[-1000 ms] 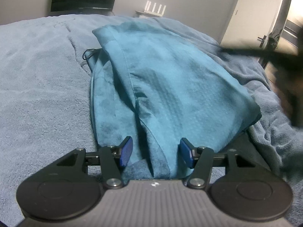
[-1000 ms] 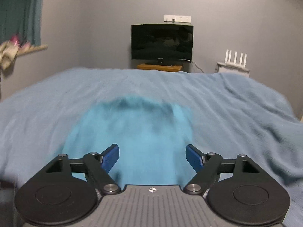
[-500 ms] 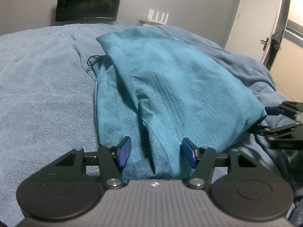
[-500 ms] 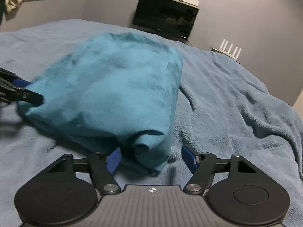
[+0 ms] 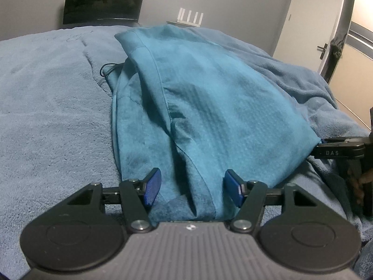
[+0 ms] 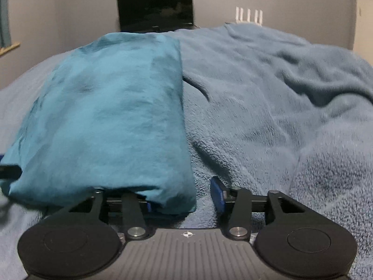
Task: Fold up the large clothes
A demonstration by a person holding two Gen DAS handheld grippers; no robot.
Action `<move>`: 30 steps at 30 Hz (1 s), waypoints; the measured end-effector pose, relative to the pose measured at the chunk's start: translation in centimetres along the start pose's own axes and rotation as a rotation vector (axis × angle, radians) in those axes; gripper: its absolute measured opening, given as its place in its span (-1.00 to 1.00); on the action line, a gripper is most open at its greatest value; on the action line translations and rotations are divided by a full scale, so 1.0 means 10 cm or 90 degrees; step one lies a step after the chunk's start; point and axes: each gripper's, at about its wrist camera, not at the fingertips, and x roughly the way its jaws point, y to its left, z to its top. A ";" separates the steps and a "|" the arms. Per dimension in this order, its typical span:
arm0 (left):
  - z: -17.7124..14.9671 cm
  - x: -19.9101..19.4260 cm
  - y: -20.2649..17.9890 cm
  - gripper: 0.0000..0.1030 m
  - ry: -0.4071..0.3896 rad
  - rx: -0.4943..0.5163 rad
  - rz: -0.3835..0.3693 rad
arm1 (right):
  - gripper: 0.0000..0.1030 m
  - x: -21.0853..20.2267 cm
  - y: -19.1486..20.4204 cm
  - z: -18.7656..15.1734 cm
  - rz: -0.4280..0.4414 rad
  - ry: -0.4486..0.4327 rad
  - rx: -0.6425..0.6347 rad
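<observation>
The right gripper [image 6: 183, 197] has its left blue pad buried under the near corner of the teal garment [image 6: 109, 121], so whether the closing jaws already pinch the cloth cannot be told. The left gripper [image 5: 192, 190], jaws slightly opening, straddles the garment's near hem without pressing it. The folded garment lies on the blue blanket [image 5: 46, 116], reaching toward the television [image 5: 103, 1].

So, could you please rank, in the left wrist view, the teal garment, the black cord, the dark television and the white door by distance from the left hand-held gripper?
1. Folded teal fabric garment, between the left hand-held gripper's jaws.
2. Thin black cord, mid-bed, left of the garment.
3. Dark flat television, far wall, upper left, and white panelled door, upper right: too close to call.
</observation>
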 end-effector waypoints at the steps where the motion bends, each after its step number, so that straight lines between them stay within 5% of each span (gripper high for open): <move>1: 0.00 0.00 0.02 0.20 0.001 -0.002 0.001 | 0.03 -0.01 -0.01 0.01 0.007 0.002 0.004; 6: 0.01 0.01 0.03 0.20 0.001 -0.005 0.008 | 0.11 -0.40 -0.04 -0.02 0.073 0.001 0.029; 9: 0.01 0.01 -0.01 0.20 -0.001 0.002 0.014 | 0.13 -0.73 -0.01 -0.02 0.125 -0.066 0.014; 12: 0.00 0.00 -0.03 0.20 -0.003 0.006 0.017 | 0.12 -0.80 0.08 0.03 0.125 -0.123 -0.027; 15: -0.01 -0.02 -0.04 0.21 -0.007 0.007 0.022 | 0.00 -0.54 0.19 0.06 0.085 -0.103 -0.070; 19: -0.04 -0.05 -0.05 0.26 -0.018 0.014 0.031 | 0.38 -0.21 0.03 0.06 0.078 -0.053 0.001; 23: -0.09 -0.21 -0.09 0.28 -0.060 0.018 0.071 | 0.53 -0.28 -0.08 -0.01 0.102 -0.072 0.062; 30: -0.28 -0.61 -0.37 0.78 -0.139 -0.056 0.131 | 0.73 -0.50 -0.13 -0.23 0.106 -0.085 0.105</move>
